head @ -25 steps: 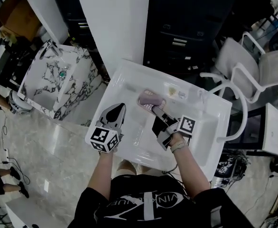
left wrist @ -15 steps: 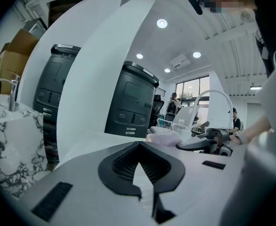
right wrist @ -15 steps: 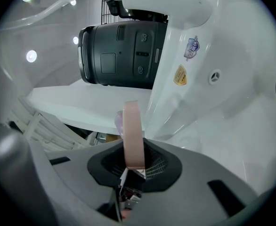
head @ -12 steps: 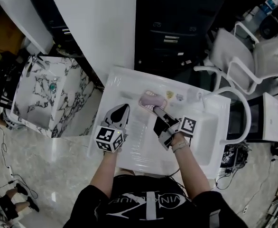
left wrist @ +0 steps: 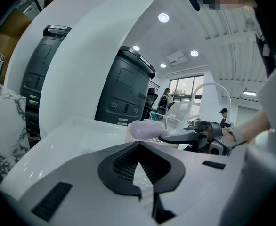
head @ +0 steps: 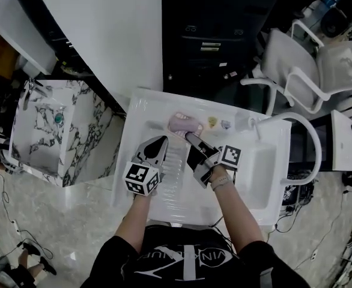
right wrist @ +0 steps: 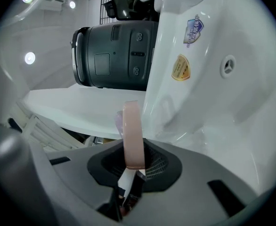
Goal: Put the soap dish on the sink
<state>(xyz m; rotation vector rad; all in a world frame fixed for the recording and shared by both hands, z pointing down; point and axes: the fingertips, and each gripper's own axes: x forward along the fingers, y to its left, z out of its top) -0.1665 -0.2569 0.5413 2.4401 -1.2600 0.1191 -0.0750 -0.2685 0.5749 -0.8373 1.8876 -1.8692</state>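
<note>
The white sink [head: 158, 110] is taking up the middle of the head view, glossy and smooth, with a ribbed draining area on its left half. Over that area the left tool [head: 162, 141] is hovering with its jaws looking closed on nothing. Beside it, the right tool [head: 188, 138] is pinching the pink soap dish [head: 182, 123] by one rim, carrying it just above the sink's back ledge. In the right gripper view the dish [right wrist: 131, 131] is showing as a thin edge standing between the pads. It is probably behaving as light, stiff moulded plastic, smooth enough to swivel in a rim pinch. Gripping mid-rim is likely working best, and the glossy ledge is liable to let it slide.
</note>
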